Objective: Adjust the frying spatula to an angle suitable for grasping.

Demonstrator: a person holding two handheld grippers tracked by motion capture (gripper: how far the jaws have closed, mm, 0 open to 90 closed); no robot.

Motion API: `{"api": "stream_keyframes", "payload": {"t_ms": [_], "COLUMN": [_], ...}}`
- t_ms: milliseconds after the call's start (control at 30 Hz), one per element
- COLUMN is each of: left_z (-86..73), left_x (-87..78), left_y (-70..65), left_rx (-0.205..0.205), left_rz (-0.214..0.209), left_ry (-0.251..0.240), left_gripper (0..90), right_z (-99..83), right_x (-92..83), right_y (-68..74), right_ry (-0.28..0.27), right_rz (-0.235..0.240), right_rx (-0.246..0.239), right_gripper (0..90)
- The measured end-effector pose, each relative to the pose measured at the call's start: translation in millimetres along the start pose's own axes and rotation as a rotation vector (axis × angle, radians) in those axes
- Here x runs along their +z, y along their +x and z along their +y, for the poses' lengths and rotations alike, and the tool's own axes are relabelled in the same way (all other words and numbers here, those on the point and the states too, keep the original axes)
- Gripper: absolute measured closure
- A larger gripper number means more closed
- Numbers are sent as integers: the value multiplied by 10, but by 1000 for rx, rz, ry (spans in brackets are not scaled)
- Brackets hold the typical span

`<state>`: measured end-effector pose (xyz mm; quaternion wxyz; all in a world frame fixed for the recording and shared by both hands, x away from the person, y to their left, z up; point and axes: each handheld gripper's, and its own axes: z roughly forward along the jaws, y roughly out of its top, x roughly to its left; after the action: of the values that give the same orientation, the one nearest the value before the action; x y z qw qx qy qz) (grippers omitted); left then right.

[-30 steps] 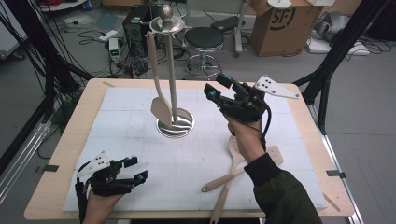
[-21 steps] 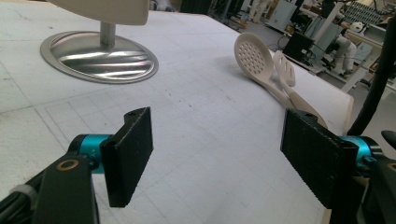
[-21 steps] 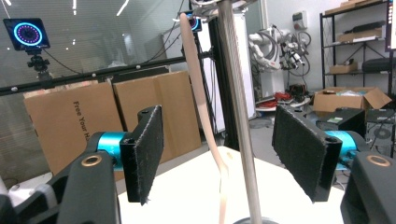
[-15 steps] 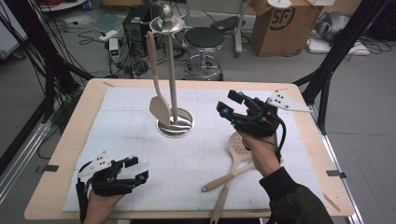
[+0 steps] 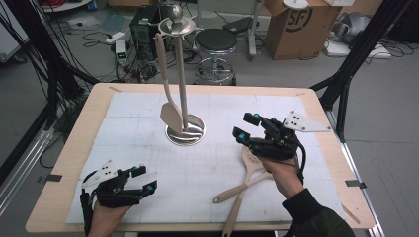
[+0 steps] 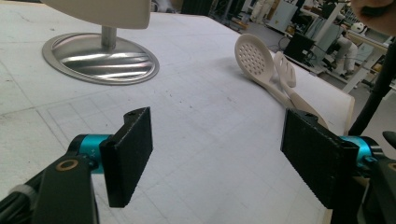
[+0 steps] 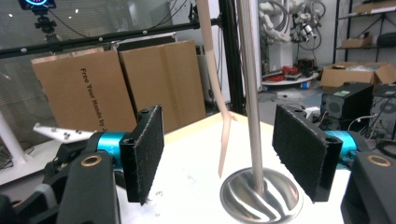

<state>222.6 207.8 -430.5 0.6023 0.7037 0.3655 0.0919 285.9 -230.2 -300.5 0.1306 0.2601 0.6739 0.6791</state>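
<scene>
From above, the right gripper (image 5: 245,126) hovers wide open, empty, right of the stand (image 5: 184,129), over two spoons (image 5: 245,178). The left gripper (image 6: 217,156) gapes empty, spoons (image 6: 261,65) beyond. The right gripper (image 7: 226,156) frames the stand (image 7: 259,191).

There are three wooden tools in all. One spatula (image 5: 170,111) hangs on the one metal stand (image 5: 184,129), near the middle of the bench (image 5: 74,148). Two more lie crossed near the bench's front right corner: one spoon with holes (image 5: 250,163) and one slotted spatula (image 5: 244,185). There are two grippers: one left gripper (image 5: 143,179) and one right gripper (image 5: 247,126).
</scene>
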Motion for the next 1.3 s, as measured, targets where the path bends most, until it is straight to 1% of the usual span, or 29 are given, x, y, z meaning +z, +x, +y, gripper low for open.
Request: {"api": "stream_keyframes", "payload": {"t_ms": [100,200,367,433,633,667,733,833,867,1000,1133,1200,1300], "left_z": [-1,-3,-6,-5,-6,-6,-7,-10,-12,-12,-15,-17,-17], "left_x": [-2,3,1,-3,-4,-3,-3,0,5,10,13,15,14], "left_y": [4,-4,-2,-2,-5,-6,-7,-6,-8,-11,-8,-9,-8], "left_rx": [0,2,1,2,2,2,2,2,3,5,6,4,6], "left_rz": [2,1,7,8,9,10,9,11,11,11,12,12,12], "left_ry": [-1,3,4,2,3,2,4,7,6,9,13,15,14], "left_gripper": [257,257,257,257,257,257,257,257,256,257,257,257,257], "right_z": [-55,-91,-161,-206,-398,-425,-481,-556,-570,-630,-667,-681,-708], "right_x": [-46,-86,-133,-156,-223,-235,-255,-291,-300,-333,-332,-329,-325], "right_y": [-3,-14,-11,-4,12,23,54,101,104,109,92,82,75], "right_ry": [10,4,26,41,86,97,124,154,156,183,220,232,253], "right_rz": [8,9,14,11,13,15,12,-21,-22,-12,5,20,35], "right_rx": [7,13,19,14,21,16,-12,-70,-75,-63,-78,-65,-61], "right_gripper": [336,336,331,331,330,330,330,330,330,330,330,331,332]}}
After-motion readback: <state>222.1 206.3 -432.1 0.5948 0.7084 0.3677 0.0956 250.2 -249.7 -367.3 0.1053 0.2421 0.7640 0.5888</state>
